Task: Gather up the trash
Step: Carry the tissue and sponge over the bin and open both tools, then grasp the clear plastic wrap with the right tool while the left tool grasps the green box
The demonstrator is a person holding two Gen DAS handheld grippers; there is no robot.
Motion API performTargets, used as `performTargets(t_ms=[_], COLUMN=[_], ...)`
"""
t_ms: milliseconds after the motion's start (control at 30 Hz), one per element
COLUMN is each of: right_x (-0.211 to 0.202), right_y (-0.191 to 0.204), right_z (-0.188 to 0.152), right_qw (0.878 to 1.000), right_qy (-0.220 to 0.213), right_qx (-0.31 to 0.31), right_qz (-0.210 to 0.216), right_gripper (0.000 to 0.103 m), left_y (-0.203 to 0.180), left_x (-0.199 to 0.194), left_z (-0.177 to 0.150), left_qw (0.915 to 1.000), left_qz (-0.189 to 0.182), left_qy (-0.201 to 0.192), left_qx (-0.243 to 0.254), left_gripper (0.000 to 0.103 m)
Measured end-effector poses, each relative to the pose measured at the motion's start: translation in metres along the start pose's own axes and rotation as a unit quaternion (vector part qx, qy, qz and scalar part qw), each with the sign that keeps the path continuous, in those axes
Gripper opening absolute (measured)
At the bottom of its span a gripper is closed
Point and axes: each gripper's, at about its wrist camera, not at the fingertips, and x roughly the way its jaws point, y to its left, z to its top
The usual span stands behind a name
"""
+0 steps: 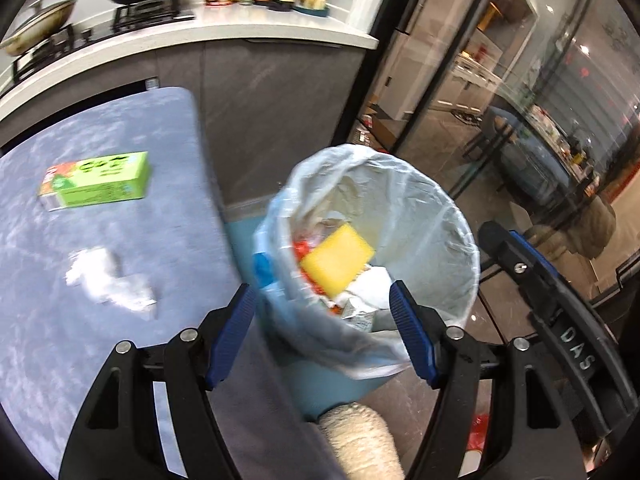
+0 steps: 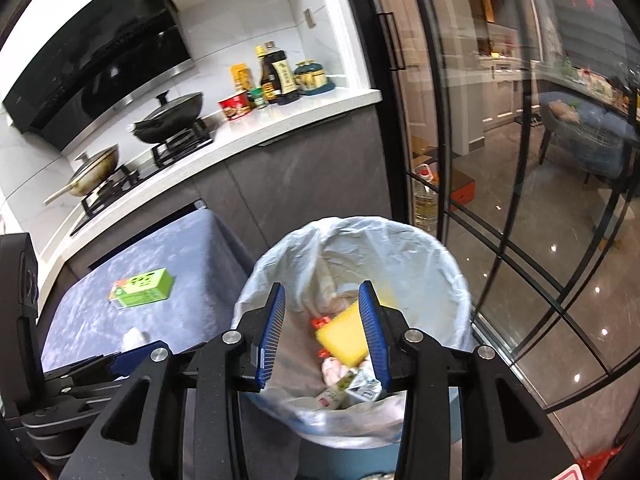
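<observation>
Both tongs hang apart with nothing between their blue pads: the left gripper [image 1: 322, 300] spread wide, the right gripper [image 2: 322, 300] spread less, over the blue round bin with a clear plastic liner [image 2: 456, 280]. A yellow sponge block [image 2: 344, 334] lies inside. On the blue-grey table [image 1: 120, 120] rest a green cardboard box [image 1: 96, 180] and a crumpled white tissue [image 1: 108, 280].

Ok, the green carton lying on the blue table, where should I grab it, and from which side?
The green rectangular carton lies flat on the blue-grey table, with its long sides running left-right in the left wrist view. Come from above with the open left hand-held gripper and close on the two long side faces near mid-length; that is probably the narrower span. The crumpled white tissue lies apart, nearer the camera.
</observation>
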Motion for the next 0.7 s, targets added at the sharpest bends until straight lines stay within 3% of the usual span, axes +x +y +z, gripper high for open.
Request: performTargets(t_ms=[200, 467, 700], right_x=[0.001, 0.022, 0.046], right_y=[0.047, 0.12, 0.173], right_z=[-0.013, -0.041, -0.057], right_qw=[0.999, 0.992, 0.983], right_qy=[0.015, 0.056, 0.079], right_qx=[-0.035, -0.081, -0.114], right_qz=[0.03, 0.085, 0.119], right_gripper=[0.041, 0.043, 0.056], left_y=[0.059, 0.148, 0.21], left_x=[-0.026, -0.062, -0.082], left_z=[-0.015, -0.041, -0.056], left_qw=[0.9981, 0.9884, 0.9772], left_qz=[0.037, 0.094, 0.122], left_qy=[-0.011, -0.025, -0.032], left_qx=[-0.047, -0.117, -0.171], left_gripper=[0.066, 0.066, 0.066])
